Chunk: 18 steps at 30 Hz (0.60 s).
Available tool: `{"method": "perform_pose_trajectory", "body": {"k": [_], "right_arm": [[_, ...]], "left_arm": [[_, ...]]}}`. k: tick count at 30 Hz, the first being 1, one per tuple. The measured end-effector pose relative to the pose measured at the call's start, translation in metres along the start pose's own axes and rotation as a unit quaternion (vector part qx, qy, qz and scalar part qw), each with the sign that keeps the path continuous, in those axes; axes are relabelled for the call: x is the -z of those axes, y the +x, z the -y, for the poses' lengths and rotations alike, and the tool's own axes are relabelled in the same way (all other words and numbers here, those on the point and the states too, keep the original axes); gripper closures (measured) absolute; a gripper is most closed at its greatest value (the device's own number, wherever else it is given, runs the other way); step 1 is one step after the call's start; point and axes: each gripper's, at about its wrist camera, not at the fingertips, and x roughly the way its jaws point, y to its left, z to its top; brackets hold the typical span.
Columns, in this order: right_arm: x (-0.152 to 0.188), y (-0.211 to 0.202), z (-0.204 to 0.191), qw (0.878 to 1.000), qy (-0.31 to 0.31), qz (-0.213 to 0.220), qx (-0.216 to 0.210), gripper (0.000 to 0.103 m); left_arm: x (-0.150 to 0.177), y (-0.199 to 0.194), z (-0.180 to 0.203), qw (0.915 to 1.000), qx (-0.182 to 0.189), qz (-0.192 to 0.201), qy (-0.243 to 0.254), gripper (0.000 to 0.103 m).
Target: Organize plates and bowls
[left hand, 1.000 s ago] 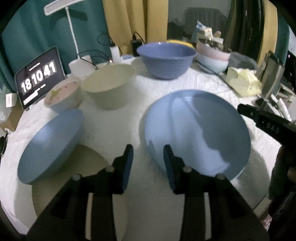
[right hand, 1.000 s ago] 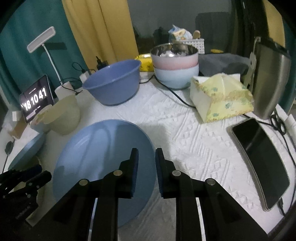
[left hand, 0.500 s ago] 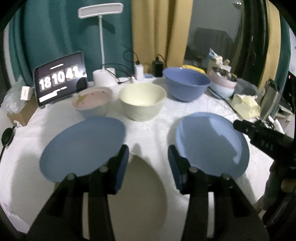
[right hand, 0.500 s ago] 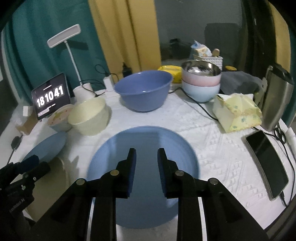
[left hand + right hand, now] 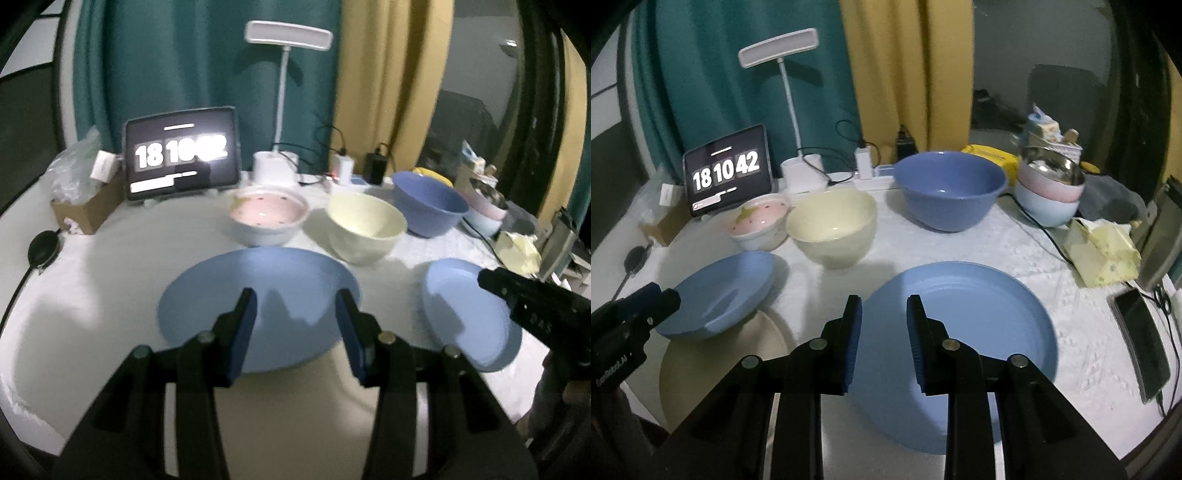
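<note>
A: Left gripper [image 5: 295, 325], jaws parted and holding nothing, above the near rim of a blue plate [image 5: 258, 310] that leans on a cream plate [image 5: 713, 373] at the table's [image 5: 979, 243] near-left edge.

B: And the right gripper [image 5: 882, 332]?

A: Also parted and empty, over the second blue plate [image 5: 964, 332] at the near-centre edge. Each plate lies straight ahead of its own tool. Likely the plates get stacked first.

B: The bowls?

A: Toward the far edge: blue bowl [image 5: 949, 188], cream bowl [image 5: 833, 227], pink bowl [image 5: 759, 219].
</note>
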Motion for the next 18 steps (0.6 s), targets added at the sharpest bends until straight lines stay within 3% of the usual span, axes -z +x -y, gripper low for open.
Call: {"method": "perform_pose_trajectory", "body": {"k": [7,18], "right_arm": [[-0.009,0.009,-0.030,1.000,-0.022,-0.004,-0.007,0.076],[-0.018,0.035,-0.071,0.998,-0.049,-0.023,-0.025,0.075]], "left_arm": [[-0.004,-0.002,-0.037,0.9994,-0.023,0.015,-0.022,0.057],[-0.002,0.016,-0.087,0.9971,-0.051,0.003,-0.056,0.057]]}}
